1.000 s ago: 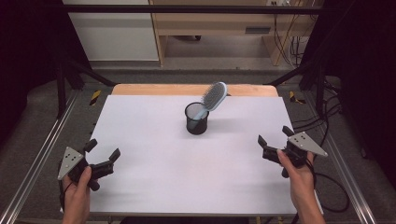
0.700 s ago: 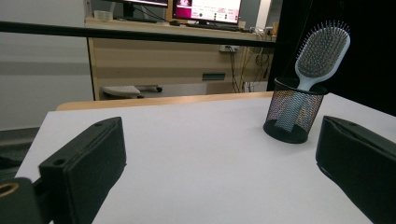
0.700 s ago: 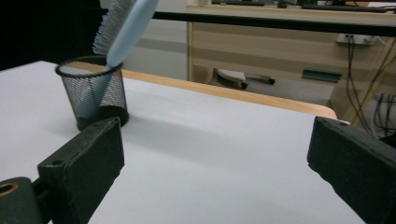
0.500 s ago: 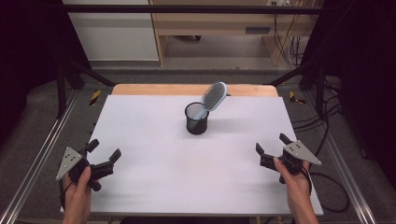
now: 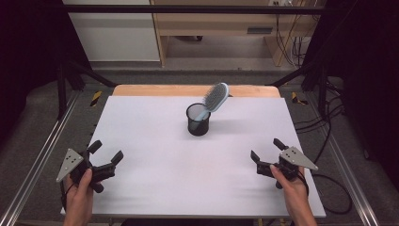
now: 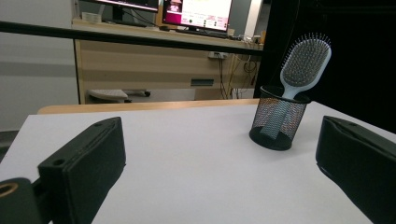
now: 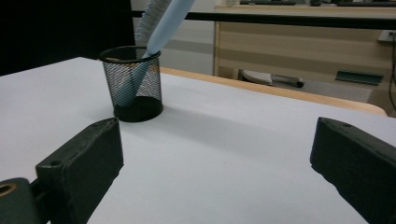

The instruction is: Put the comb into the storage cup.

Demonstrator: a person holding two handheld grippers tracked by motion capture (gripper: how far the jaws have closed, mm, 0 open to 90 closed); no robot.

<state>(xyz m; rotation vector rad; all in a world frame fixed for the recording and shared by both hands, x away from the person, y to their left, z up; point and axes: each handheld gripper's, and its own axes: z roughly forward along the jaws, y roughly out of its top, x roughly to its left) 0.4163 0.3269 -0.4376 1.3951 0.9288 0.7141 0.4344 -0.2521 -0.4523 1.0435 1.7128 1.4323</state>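
A black mesh cup stands on the white table a little behind its middle. A light blue hairbrush leans in it, handle down, bristle head up and tilted right. The cup and the brush appear right of centre in the left gripper view, and the cup and the brush handle at upper left in the right gripper view. My left gripper is open near the front left corner. Held near the front right, my right gripper is open too. Both hold nothing.
A wooden strip runs along the table's far edge. Metal frame rails flank both sides, with cables on the floor at right. A wooden desk with monitors stands beyond the table.
Both grippers have drawn back a little toward the table's front edge; the right one also shifted slightly left. The cup and brush have not moved.
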